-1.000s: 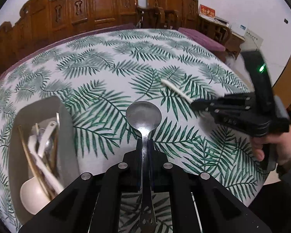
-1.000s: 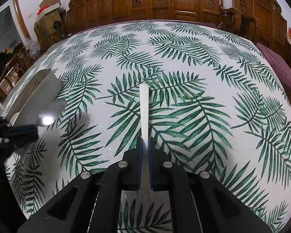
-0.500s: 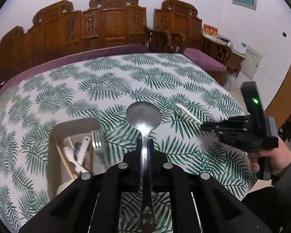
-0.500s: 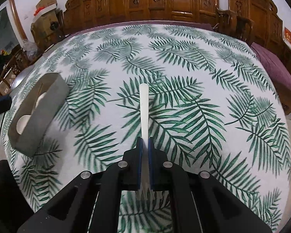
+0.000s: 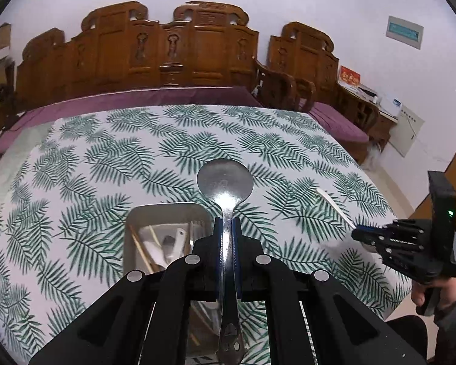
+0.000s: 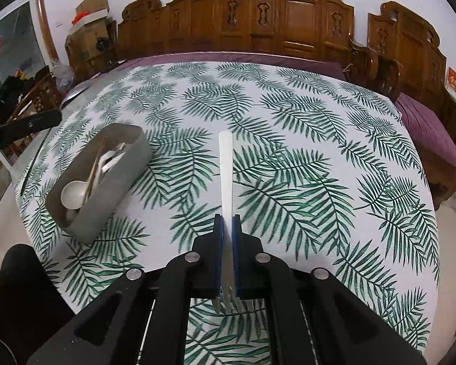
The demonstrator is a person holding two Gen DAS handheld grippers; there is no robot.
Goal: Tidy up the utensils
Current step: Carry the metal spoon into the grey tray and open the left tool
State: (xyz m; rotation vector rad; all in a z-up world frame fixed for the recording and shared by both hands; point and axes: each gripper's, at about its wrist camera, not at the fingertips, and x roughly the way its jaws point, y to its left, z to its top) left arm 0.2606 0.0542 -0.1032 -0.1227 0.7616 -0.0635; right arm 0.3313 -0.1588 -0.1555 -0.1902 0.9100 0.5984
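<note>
Both tools had risen since the earlier frames, and the grey tray (image 5: 167,210) now sat directly under the left tool (image 5: 227,225) rather than off to its side. That tool was clamped on one metal spoon (image 5: 225,182), bowl pointing forward above the leaf-print desk (image 5: 112,158). The right tool (image 6: 227,222) gripped one white plastic fork (image 6: 226,164), handle forward, tines behind the pads. One tray held several utensils, too jumbled to count.

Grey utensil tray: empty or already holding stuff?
Holding stuff. The grey oblong tray contains a white spoon, wooden chopsticks and other pale utensils.
</note>
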